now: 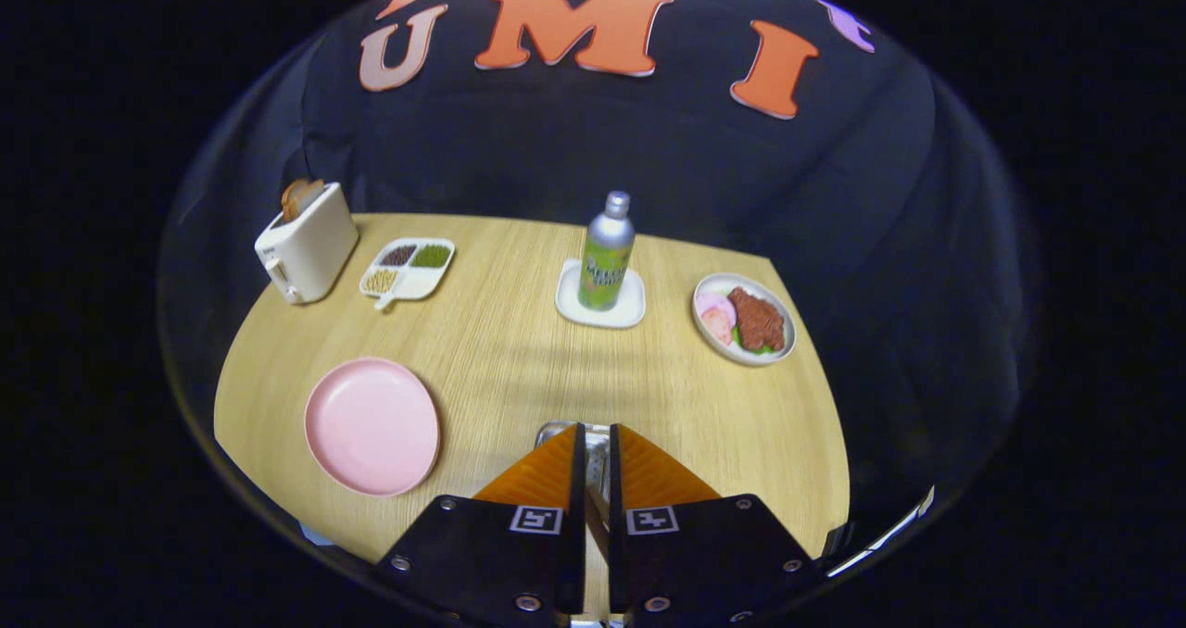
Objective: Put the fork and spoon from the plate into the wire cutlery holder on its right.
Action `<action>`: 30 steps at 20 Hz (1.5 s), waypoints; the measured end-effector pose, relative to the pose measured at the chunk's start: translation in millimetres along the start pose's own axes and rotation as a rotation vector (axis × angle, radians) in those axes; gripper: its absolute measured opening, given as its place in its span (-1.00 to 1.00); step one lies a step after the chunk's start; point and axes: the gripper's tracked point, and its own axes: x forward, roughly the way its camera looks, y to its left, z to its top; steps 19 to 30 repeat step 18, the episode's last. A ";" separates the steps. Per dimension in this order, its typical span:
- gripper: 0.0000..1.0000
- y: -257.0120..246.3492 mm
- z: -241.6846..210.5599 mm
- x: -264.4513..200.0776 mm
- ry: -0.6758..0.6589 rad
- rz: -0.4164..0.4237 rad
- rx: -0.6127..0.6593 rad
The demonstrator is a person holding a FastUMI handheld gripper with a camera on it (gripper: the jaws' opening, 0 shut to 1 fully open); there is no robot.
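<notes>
My gripper (594, 443), fingers nearly closed, above the wire cutlery holder (556, 432); pink plate (372, 426) to their left; cutlery orientation indiscernible

Pink plate (372, 426), white toaster (307, 243), pale wood-grain table (519, 350), silver-green bottle (607, 256)

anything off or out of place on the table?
Nothing spilled or tipped. The bottle stands upright on its coaster, bread sits in the toaster, and the pink plate is bare. The claw is nearly closed over the wire holder, grip unclear.
</notes>
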 end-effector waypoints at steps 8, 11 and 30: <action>-0.29 11.8 121.5 -79.2 -0.399 0.082 0.088; 0.32 8.0 162.1 -115.6 -0.538 0.080 0.092; 0.67 -2.3 226.2 -177.7 -0.761 0.061 0.152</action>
